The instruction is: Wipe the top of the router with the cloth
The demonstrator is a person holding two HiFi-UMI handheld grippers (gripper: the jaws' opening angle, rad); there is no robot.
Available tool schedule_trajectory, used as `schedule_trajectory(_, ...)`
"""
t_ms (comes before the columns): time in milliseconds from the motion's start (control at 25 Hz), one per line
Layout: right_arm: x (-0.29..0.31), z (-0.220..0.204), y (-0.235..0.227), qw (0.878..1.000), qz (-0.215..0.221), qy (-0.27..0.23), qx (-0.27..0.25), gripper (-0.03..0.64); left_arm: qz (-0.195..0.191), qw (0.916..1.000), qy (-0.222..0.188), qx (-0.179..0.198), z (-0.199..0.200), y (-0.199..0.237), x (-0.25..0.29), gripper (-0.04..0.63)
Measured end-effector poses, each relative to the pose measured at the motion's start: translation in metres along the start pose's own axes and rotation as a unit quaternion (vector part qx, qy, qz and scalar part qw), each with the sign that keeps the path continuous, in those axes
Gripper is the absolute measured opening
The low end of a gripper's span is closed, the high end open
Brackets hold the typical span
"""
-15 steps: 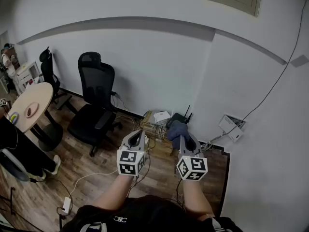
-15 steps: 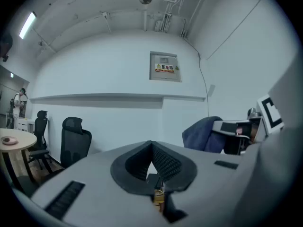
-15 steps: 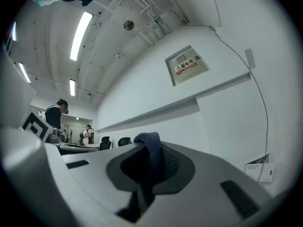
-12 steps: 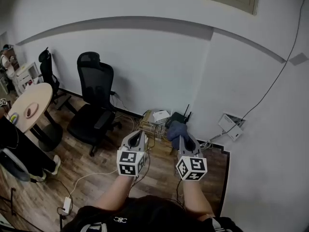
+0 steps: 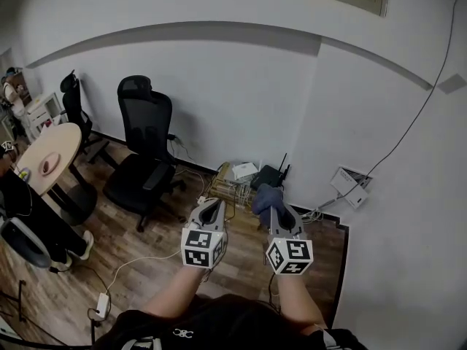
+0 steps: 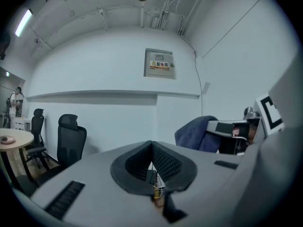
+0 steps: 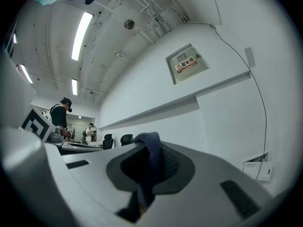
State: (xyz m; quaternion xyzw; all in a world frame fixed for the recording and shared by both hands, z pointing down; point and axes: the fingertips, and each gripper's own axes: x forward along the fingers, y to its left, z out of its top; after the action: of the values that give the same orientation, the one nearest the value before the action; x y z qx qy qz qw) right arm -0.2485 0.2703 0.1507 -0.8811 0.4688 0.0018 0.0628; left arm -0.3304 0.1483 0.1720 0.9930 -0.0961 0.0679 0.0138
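Pinching a fold of the cloth [image 5: 267, 197] between its fingers, right gripper [image 5: 273, 211] had that soft, floppy-looking stuff bunched past the tips; left gripper [image 5: 212, 205] was closed on nothing.

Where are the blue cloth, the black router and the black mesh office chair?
blue cloth [image 5: 267, 197]: head view, on its bunched upper fold.
black router [image 5: 268, 175]: head view, on its top face.
black mesh office chair [image 5: 144, 119]: head view, on its backrest.
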Motion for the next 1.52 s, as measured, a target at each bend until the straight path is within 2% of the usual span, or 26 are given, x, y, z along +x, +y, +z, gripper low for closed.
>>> schedule_trajectory(560,-0.012,0.006,-0.020,1.000,-0.005,-0.001,0.009,0.012,-0.001,1.0000,-0.006,0.004,0.012,-0.022,0.008,-0.006)
schedule_trajectory(1000,-0.006,-0.003,-0.036,1.000,-0.024,-0.001,0.013,0.012,-0.023,0.9997,0.004,0.000,0.006,-0.032,0.028,-0.006)
schedule_trajectory(1240,0.027,-0.010,-0.055,1.000,-0.024,0.013,0.000,0.012,-0.034,0.9993,0.003,-0.016,-0.002,-0.021,0.063,-0.006)
schedule_trajectory(1520,0.083,-0.015,-0.086,1.000,-0.019,0.016,-0.016,0.012,-0.047,0.9984,0.001,-0.031,0.000,-0.008,0.133,-0.006)
